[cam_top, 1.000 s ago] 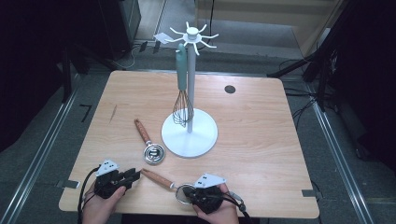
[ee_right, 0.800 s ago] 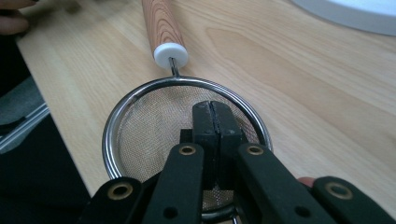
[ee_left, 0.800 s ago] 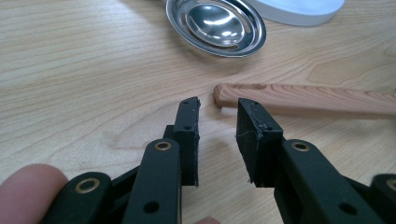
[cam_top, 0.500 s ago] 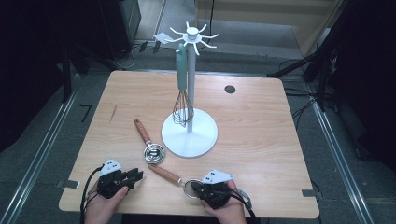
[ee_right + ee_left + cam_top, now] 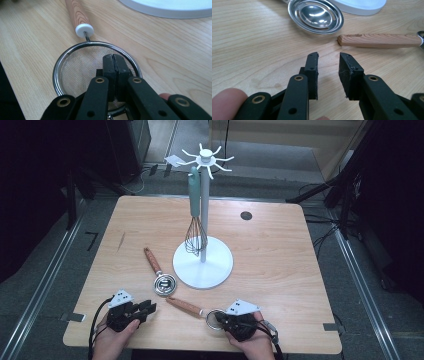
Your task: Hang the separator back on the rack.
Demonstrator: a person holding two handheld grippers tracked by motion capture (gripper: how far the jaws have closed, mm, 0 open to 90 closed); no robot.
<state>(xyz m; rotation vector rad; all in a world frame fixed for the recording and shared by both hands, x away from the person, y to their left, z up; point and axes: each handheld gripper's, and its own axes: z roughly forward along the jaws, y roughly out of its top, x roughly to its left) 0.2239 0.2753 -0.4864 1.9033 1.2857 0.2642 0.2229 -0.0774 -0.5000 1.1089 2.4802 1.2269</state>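
A small mesh strainer (image 5: pixel 214 319) with a wooden handle (image 5: pixel 184 306) lies near the table's front edge. My right gripper (image 5: pixel 223 320) is shut, and its closed tips (image 5: pixel 113 58) sit over the strainer's mesh (image 5: pixel 80 67) inside the wire ring. Nothing shows between the pads. My left gripper (image 5: pixel 150 308) rests at the front left, open by a narrow gap (image 5: pixel 327 56) with nothing in it. Just ahead of it lie a steel slotted spoon (image 5: pixel 317 15) and the end of the strainer's handle (image 5: pixel 379 40). The spoon (image 5: pixel 164 284) has a wooden handle too.
A white utensil stand (image 5: pixel 215 270) with a round base stands mid-table. A whisk (image 5: pixel 195 237) with a teal handle hangs from one of its top hooks. A dark round hole (image 5: pixel 245 215) marks the table's far right. The stand's base rim (image 5: pixel 170 7) lies close ahead of the right gripper.
My right gripper has slid to the right along the front edge, and the strainer has shifted right with it. The left gripper has stayed where it was.
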